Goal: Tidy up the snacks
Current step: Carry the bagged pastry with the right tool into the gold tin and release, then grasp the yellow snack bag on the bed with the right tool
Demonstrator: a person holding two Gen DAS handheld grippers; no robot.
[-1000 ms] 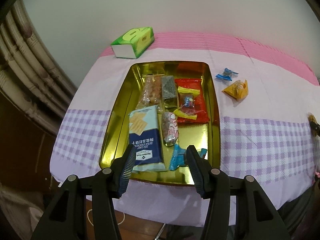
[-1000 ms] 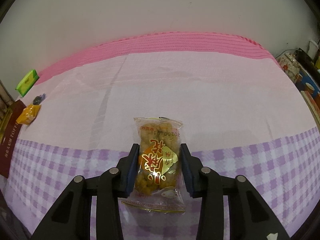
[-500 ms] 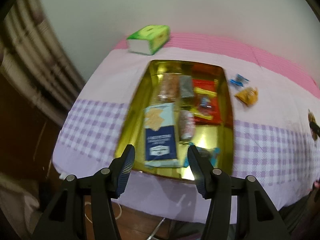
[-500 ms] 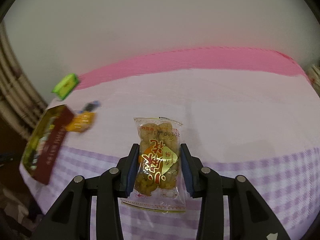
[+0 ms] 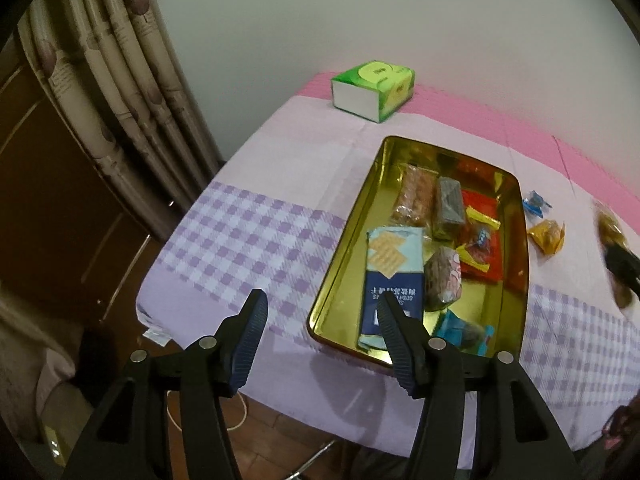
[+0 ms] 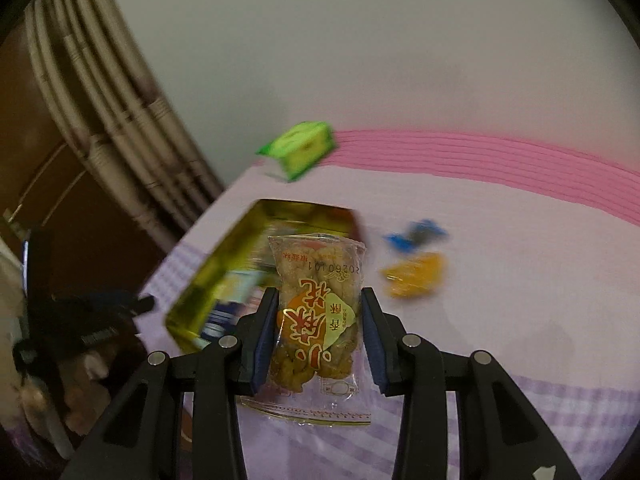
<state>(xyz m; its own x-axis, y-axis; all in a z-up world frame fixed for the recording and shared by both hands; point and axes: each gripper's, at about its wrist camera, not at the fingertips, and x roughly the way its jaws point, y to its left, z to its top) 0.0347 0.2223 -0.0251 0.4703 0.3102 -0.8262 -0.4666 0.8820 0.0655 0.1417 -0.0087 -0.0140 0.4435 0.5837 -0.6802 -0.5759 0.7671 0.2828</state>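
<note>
- The right tool (image 6: 319,330) pinches a clear plastic bag of golden fried snacks with red writing (image 6: 316,312). The two dark blue pads squeeze the bag's sides near its middle.
- The bag is up in the air, above the near end of the shiny gold metal tray (image 6: 218,264). It is not in the tray yet.
- The bag looks light and puffy. The plastic looks slippery and crinkly, and the snacks inside could break if squeezed too hard. I think the middle is a good place to hold it, where the snacks are thick, and not the thin flat ends.
- The left tool (image 5: 320,338) holds nothing. Its jaws are spread and have just been opening wider. It hangs over the near edge of the tabletop covered with a purple checked cloth (image 5: 248,240), just beside the tray.
- The tray already has a blue cracker pack (image 5: 394,276), a red packet (image 5: 482,236) and other small snacks in it.
- A small blue wrapped candy (image 5: 536,203) and a small orange packet (image 5: 547,235) lie on the cloth next to the tray, still to be put away.
- A green tissue box (image 5: 374,90) sits at the back.
</note>
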